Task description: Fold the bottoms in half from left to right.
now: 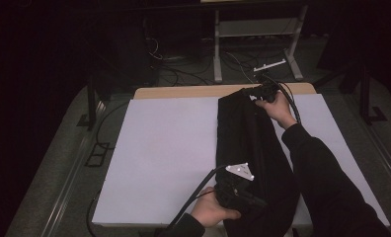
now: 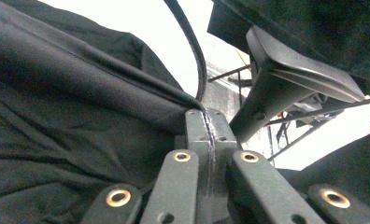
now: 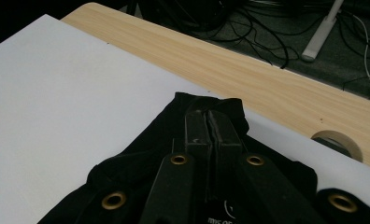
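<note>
A long black garment (image 1: pixel 248 143) lies lengthwise on the right half of the white sheet (image 1: pixel 164 153). My left gripper (image 1: pixel 256 200) is at the garment's near end, with its jaws shut on a fold of the cloth. In the left gripper view the jaws (image 2: pixel 206 120) pinch a thin edge of the black fabric (image 2: pixel 57 116). My right gripper (image 1: pixel 249 92) is at the far end, held by a hand in a dark sleeve. Its jaws (image 3: pixel 211 116) are shut on the garment's far edge (image 3: pixel 141 154), just above the sheet.
The wooden tabletop (image 3: pixel 267 79) shows beyond the white sheet, with a round hole (image 3: pixel 337 142) near the right. Behind the table, cables (image 1: pixel 183 69) and a white stand (image 1: pixel 218 49) are on the floor. A black cable (image 2: pixel 192 42) arcs above the left gripper.
</note>
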Demonstrator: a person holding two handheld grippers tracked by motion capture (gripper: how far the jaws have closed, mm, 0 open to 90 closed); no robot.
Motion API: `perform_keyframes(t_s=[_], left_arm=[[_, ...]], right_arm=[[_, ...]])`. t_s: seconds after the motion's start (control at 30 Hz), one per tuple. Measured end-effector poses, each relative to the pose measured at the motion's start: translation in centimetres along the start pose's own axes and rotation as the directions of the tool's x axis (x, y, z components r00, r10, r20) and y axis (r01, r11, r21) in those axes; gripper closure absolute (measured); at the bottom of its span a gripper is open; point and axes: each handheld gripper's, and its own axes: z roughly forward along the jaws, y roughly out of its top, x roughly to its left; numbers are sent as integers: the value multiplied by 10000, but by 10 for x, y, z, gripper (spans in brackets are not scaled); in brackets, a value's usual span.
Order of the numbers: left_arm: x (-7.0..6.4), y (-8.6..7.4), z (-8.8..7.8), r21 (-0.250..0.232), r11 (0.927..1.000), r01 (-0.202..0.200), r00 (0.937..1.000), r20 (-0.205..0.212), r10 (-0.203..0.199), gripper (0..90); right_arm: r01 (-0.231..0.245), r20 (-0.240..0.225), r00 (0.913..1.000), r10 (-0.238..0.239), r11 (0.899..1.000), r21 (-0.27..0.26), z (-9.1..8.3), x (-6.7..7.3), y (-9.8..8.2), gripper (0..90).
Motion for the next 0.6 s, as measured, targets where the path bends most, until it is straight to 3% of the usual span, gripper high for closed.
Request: perform_keyframes(t_s=[0.37, 0.6], left_arm=[[-6, 19, 16, -198, 9998, 89, 9999, -127, -91, 888], [-4, 26, 31, -252, 9990, 374, 9991, -201, -379, 888]], right_arm=[[-17, 97, 10000, 17, 10000, -48, -9, -12, -2, 864], [-246, 110, 9996, 247, 9997, -91, -8, -25, -6, 863]])
